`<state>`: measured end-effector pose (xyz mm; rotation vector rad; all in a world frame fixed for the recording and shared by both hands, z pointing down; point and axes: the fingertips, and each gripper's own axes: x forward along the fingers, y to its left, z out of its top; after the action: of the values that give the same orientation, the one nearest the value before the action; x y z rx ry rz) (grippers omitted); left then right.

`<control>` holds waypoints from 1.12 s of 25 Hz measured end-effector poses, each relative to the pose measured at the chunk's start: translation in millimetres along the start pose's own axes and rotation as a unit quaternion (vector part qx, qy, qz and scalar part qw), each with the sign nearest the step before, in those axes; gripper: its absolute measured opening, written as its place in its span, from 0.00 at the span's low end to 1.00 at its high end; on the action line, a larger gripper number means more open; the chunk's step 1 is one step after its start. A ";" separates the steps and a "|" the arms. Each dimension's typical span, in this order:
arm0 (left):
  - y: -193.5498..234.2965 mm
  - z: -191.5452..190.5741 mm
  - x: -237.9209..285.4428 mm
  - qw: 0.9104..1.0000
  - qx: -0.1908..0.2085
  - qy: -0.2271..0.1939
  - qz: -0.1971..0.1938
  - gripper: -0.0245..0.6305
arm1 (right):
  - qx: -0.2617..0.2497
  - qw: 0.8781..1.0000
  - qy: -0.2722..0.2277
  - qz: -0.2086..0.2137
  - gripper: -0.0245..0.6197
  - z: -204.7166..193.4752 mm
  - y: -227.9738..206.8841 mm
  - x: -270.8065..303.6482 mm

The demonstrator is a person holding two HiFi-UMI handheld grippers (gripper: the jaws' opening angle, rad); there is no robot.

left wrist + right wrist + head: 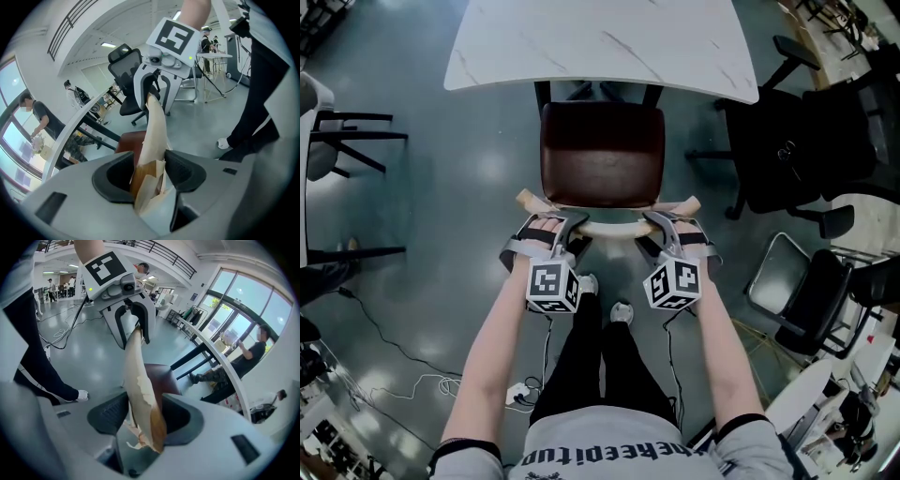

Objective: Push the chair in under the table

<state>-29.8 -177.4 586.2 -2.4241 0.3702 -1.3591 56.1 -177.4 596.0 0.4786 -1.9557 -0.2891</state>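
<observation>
With left tool (546, 225) and right tool (667, 223) clamped on the backrest (609, 228), push evenly, keeping chair (602, 155) square to counter (600, 42).

A black office chair (797, 141) is standing at the right, another chair (816, 291) nearer. Cables (403, 361) are trailing over the grey floor (469, 187). A person (253, 352) is standing by the window (234, 296).

You are in an open-plan office or lab hall: polished grey floor (422, 234), black swivel office chairs (787, 150), loose cables (403, 361) trailing over the floor, a white marble-look worktop (600, 42), mezzanine railing (173, 261), tall windows (243, 301), ceiling strip lights (108, 45).
</observation>
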 end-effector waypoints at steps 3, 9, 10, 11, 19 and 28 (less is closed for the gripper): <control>5.6 -1.2 2.3 1.000 0.001 -0.002 -0.001 0.37 | 0.002 1.000 0.003 -0.003 0.39 -0.2 -5.6 3.7; 9.6 -1.6 4.8 1.000 0.006 -0.006 0.001 0.37 | 0.002 1.000 0.008 -0.006 0.40 -1.4 -10.0 7.4; 9.3 -1.4 4.5 1.000 0.006 -0.006 0.001 0.37 | 0.002 1.000 0.009 -0.007 0.40 -1.4 -9.9 7.3; 9.1 -1.2 4.2 1.000 0.006 -0.007 0.001 0.37 | 0.001 1.000 0.010 -0.007 0.40 -1.4 -9.8 7.1; 9.0 -1.2 4.4 1.000 0.005 -0.006 0.002 0.37 | -0.007 1.000 0.008 -0.011 0.40 -1.6 -9.7 7.6; 30.5 6.7 22.0 1.000 -0.014 0.007 0.010 0.37 | -0.014 1.000 0.011 -0.008 0.40 -15.6 -37.5 15.7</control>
<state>-14.8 -212.5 587.3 -2.4268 0.4188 -1.3714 72.1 -217.8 600.0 0.4772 -1.9253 -0.3204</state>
